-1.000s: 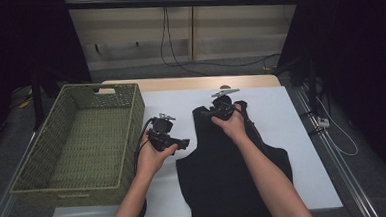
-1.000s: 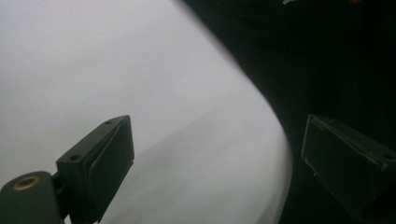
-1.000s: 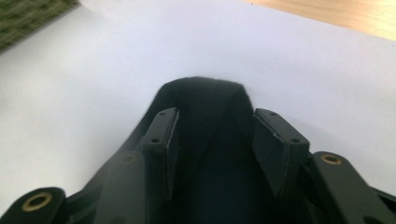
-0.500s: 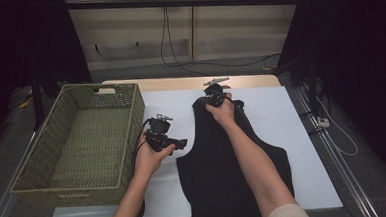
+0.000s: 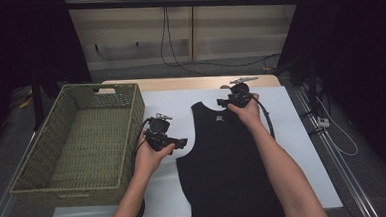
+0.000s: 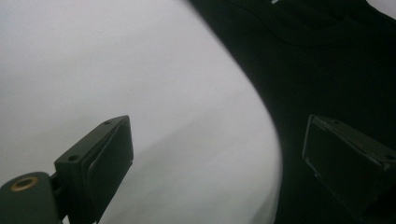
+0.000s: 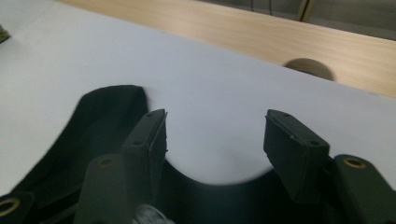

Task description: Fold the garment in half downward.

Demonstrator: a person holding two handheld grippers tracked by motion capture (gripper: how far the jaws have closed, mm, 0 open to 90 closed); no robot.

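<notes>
High view: black tank top flat on white surface, hem at near edge; bare room right of it. Wicker basket left. Small white neck label, unreadable.

Left gripper view: left hand-held gripper wide, over armhole edge, gripping nothing.

Right gripper view: right hand-held gripper just opening, half-wide above neckline, nothing between.
</notes>
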